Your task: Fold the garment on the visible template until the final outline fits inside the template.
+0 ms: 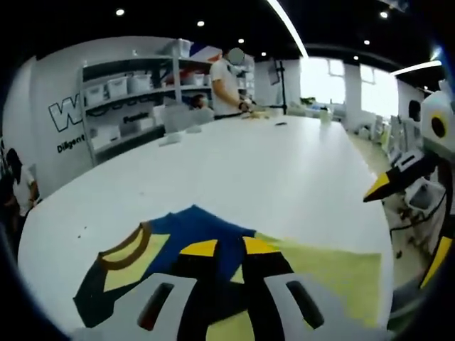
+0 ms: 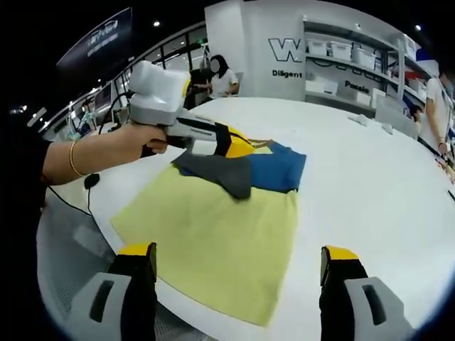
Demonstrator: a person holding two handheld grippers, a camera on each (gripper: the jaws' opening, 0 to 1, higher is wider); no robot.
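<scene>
A blue garment (image 1: 206, 227) with yellow and dark grey parts lies on a yellow-green template (image 1: 334, 273) on the white table (image 1: 270, 163). My left gripper (image 1: 230, 247) sits low over the cloth, its yellow-tipped jaws nearly together with fabric between them. In the right gripper view the left gripper (image 2: 238, 148), held by a hand (image 2: 106, 153), touches the garment (image 2: 274, 170) where a dark grey part lies folded over the blue. The template (image 2: 213, 241) spreads toward my right gripper (image 2: 239, 252), which hangs wide open and apart from the cloth. One of its yellow-tipped fingers (image 1: 380, 185) enters the left gripper view.
A person (image 1: 226, 78) stands at the table's far end by grey shelves (image 1: 135, 92) with bins. Small items (image 1: 170, 138) lie on the far table. Another person (image 2: 222, 78) stands beyond the round table (image 2: 370, 192), whose edge runs close below the template.
</scene>
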